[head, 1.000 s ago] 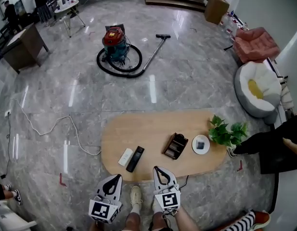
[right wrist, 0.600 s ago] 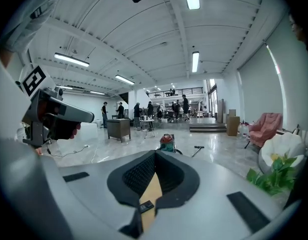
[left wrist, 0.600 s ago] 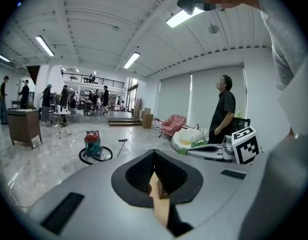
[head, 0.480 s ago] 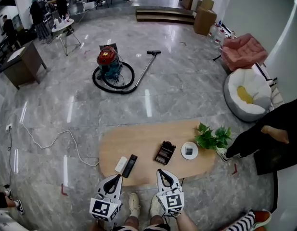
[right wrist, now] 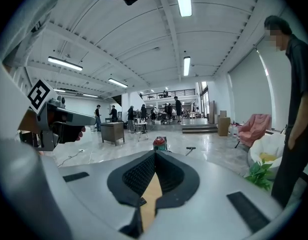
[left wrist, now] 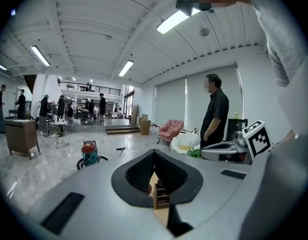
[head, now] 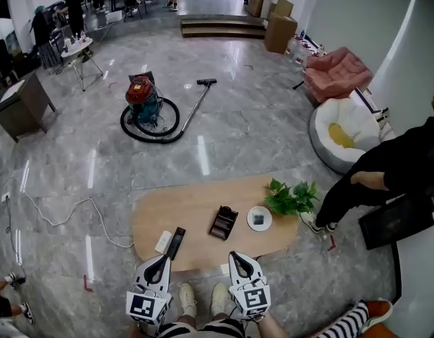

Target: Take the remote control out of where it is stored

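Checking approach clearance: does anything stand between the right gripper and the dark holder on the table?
Nothing visible does. Only bare table lies between the right gripper and the dark holder; the black remote lies left of that line, the white dish right.

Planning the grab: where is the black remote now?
Head view: the black remote lies at the left end of the table, beside the white remote.

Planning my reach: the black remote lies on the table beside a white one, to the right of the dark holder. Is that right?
Not quite. In the head view the black remote does lie beside the white one on the table, but it is to the left of the dark holder, not the right.
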The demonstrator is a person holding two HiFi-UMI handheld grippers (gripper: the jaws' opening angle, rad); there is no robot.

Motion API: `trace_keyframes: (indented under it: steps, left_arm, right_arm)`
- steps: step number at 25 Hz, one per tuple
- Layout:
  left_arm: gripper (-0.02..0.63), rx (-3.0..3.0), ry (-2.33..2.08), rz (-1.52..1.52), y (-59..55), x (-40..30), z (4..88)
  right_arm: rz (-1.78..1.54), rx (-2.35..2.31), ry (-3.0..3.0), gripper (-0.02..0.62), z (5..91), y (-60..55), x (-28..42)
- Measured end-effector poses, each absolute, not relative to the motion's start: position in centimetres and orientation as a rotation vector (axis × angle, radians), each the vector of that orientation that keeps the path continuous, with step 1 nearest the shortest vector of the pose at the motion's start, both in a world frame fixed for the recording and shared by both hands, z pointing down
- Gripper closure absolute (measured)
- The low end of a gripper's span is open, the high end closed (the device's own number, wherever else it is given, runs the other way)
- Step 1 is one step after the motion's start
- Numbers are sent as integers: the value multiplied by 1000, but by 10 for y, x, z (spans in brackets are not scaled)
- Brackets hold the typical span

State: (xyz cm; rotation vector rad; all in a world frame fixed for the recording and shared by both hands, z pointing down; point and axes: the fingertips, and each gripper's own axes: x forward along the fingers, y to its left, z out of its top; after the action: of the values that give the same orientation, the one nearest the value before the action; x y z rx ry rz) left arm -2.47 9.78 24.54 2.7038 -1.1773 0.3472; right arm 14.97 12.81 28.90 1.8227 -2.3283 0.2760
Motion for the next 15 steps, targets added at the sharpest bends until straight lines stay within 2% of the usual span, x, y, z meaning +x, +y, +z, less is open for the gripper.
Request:
trace_keyframes:
  steps: [15]
  left_arm:
    - [601,2694,-1160,272,97,-5,242]
  right_arm:
    - [257,1821,-2332,588,289,130,168]
